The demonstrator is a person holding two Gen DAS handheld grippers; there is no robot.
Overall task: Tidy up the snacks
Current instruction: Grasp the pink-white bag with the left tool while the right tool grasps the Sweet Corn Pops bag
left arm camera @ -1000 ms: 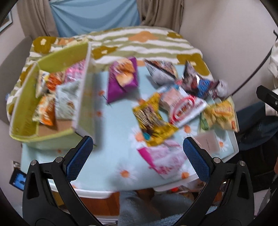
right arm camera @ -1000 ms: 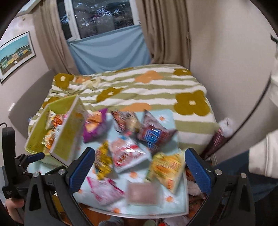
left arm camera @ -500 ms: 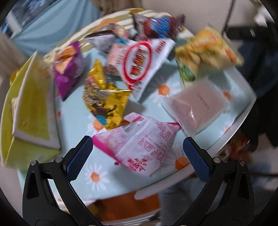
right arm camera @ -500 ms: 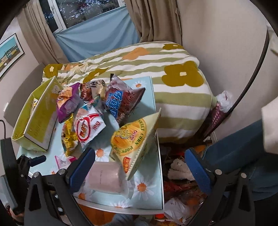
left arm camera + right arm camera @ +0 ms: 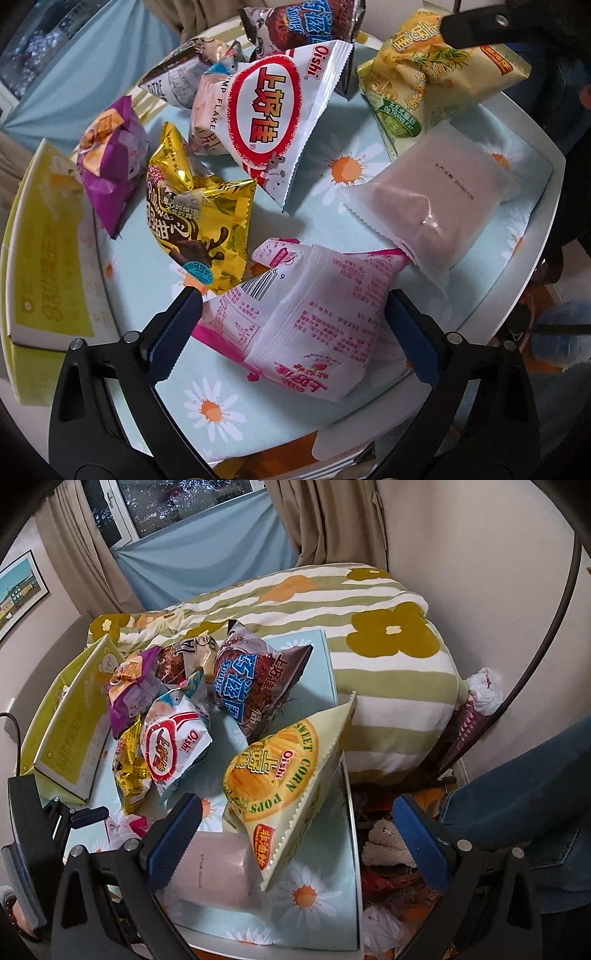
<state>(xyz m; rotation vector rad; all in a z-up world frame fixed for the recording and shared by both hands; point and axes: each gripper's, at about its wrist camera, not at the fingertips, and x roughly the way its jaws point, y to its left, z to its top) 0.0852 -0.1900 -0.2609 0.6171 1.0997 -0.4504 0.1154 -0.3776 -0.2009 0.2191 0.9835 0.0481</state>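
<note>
Several snack bags lie on a small table with a daisy cloth (image 5: 214, 402). My left gripper (image 5: 293, 336) points down over a pink-and-white bag (image 5: 306, 314). Its jaws are closing with that bag between them, the pads right at its sides and not clearly pressing. Around it lie a gold chocolate bag (image 5: 192, 218), a red-and-white Oishi bag (image 5: 269, 110), a purple bag (image 5: 110, 162) and a frosted pinkish pack (image 5: 432, 195). My right gripper (image 5: 297, 842) is open just in front of a yellow corn pops bag (image 5: 280, 771), holding nothing.
A yellow-green box (image 5: 70, 731) with its flap up stands at the table's left. A brown-and-blue bag (image 5: 255, 679) lies at the back. Behind is a bed with a striped flower blanket (image 5: 369, 664). A person's jeans leg (image 5: 517, 812) and floor clutter (image 5: 388, 849) are right of the table's edge.
Both grippers have come down close to the table. The left one rolled and closed in over the pink bag, its jaws slightly narrower. The right one neared the corn pops bag.
</note>
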